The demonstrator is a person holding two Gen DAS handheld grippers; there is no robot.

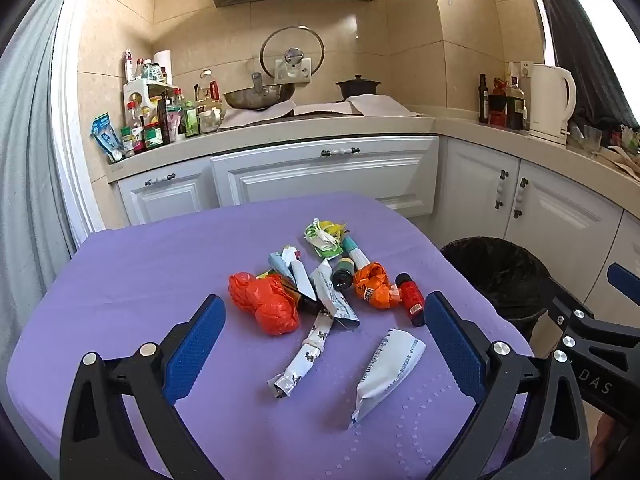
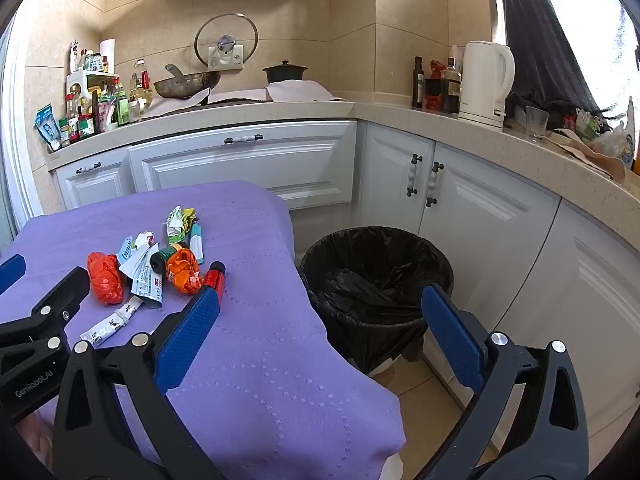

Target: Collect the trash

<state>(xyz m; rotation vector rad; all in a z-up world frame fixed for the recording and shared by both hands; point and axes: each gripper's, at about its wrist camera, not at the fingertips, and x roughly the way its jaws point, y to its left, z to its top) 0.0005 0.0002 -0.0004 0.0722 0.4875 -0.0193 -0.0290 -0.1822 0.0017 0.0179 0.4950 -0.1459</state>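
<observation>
Both grippers hang wide open and empty above the table [image 1: 120, 280]: the left gripper [image 1: 324, 344] faces the trash heap, the right gripper [image 2: 320, 328] looks past the table edge toward the bin [image 2: 376, 280]. All the trash lies on the purple cloth, none in either grip, so in my judgement the collecting is at its start, with the first pick not yet made. Nearest the left jaws lie a white packet [image 1: 386, 372] and a long wrapper [image 1: 308, 352], apart from the rest; behind them sit a red bag [image 1: 268, 300], an orange bag [image 1: 372, 286], a red bottle [image 1: 412, 298] and a green wrapper [image 1: 324, 236], bunched close together. A sensible next move is to lower the left gripper over the white packet, close on it, then carry it right to the bin. The left view shows that packet, which the right view hides behind its own finger. The right view shows the whole black-lined bin on the floor just beside the table, holding nothing I can make out; the left view catches only part of it.
</observation>
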